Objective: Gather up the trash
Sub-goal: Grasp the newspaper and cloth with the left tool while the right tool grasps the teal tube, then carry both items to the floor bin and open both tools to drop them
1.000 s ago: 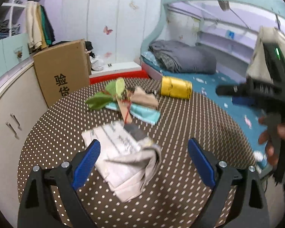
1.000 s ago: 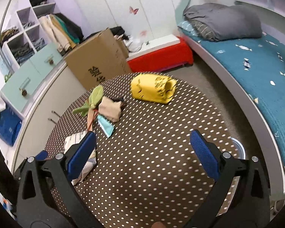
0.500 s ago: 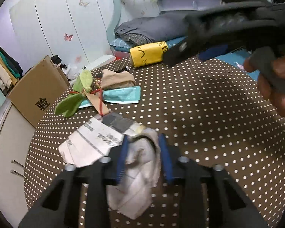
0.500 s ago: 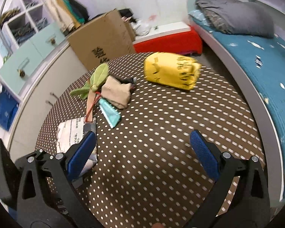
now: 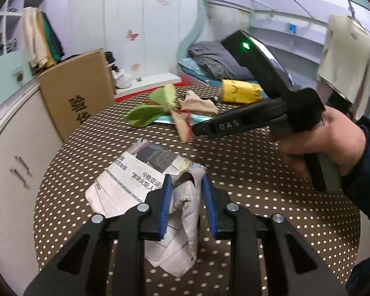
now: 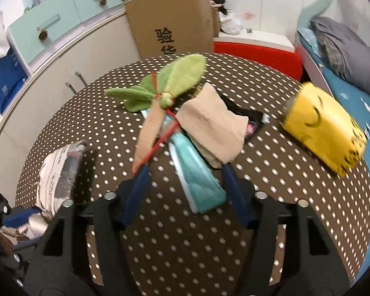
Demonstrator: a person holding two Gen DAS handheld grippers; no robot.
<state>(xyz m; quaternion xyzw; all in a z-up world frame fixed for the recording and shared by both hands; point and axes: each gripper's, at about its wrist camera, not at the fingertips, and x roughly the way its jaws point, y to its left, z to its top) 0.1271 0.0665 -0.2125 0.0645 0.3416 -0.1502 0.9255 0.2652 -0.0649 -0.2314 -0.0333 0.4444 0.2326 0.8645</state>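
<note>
A crumpled newspaper (image 5: 135, 172) lies on the brown dotted round table (image 5: 259, 197); it also shows at the left of the right wrist view (image 6: 59, 170). My left gripper (image 5: 185, 185) is shut on a bunched fold of the newspaper. My right gripper (image 6: 185, 170) is open, its jaws on either side of a teal wrapper (image 6: 197, 180) that lies beside a beige cloth (image 6: 212, 128) and a green leaf-shaped plush with red string (image 6: 170, 81). A yellow packet (image 6: 323, 133) lies at the right.
A cardboard box (image 6: 170, 17) stands behind the table, beside white and mint cabinets (image 6: 61, 32). A bed with a teal cover and grey blanket (image 6: 345, 49) is at the right, a red step (image 6: 256, 49) behind. The right hand and its tool (image 5: 308, 128) hover over the table.
My left gripper stays closed on the newspaper fold it took hold of. My right gripper has moved forward and down to the teal wrapper, and its jaws have narrowed around it.
</note>
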